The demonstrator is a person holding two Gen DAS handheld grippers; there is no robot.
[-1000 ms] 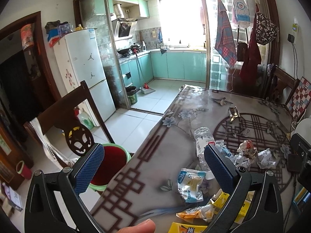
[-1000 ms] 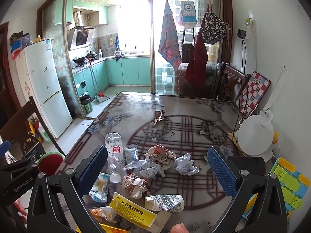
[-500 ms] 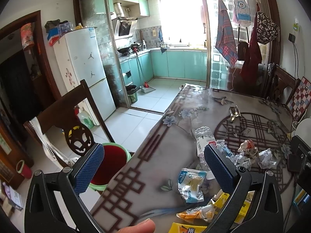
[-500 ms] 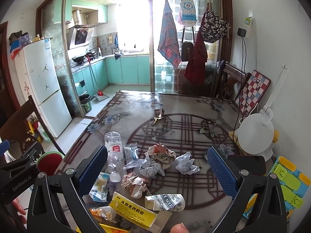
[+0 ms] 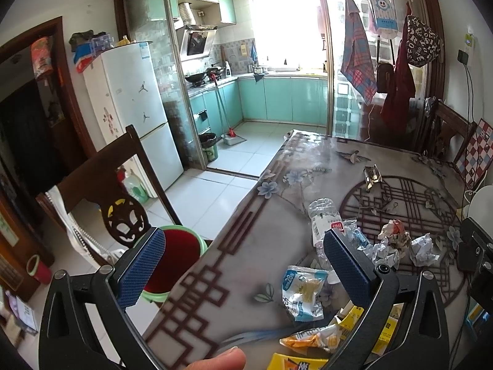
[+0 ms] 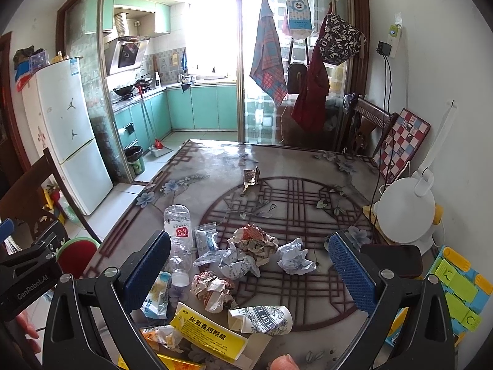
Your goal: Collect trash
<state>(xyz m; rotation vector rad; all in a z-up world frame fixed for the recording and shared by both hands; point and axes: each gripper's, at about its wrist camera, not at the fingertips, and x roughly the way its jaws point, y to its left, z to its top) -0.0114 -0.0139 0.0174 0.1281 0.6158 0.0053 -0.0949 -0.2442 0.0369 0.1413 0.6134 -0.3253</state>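
Note:
Trash lies on the patterned table (image 6: 308, 166): a clear plastic bottle (image 6: 178, 234), crumpled paper balls (image 6: 252, 240), a white paper wad (image 6: 294, 257), a yellow box (image 6: 209, 331), a crushed paper cup (image 6: 262, 319) and a blue-white snack packet (image 5: 300, 293). A small foil wrapper (image 6: 251, 177) lies farther back. My right gripper (image 6: 249, 273) is open and empty above the pile. My left gripper (image 5: 243, 269) is open and empty over the table's left edge. A green bin with a red liner (image 5: 178, 256) stands on the floor by the table.
A dark wooden chair (image 5: 117, 191) stands left of the table beside the bin. A white fan (image 6: 406, 212) and a checkered board (image 6: 400, 141) sit at the table's right side. A fridge (image 5: 132, 114) and the kitchen lie beyond.
Both views have shifted very slightly; the grippers stay open and nothing on the table has moved.

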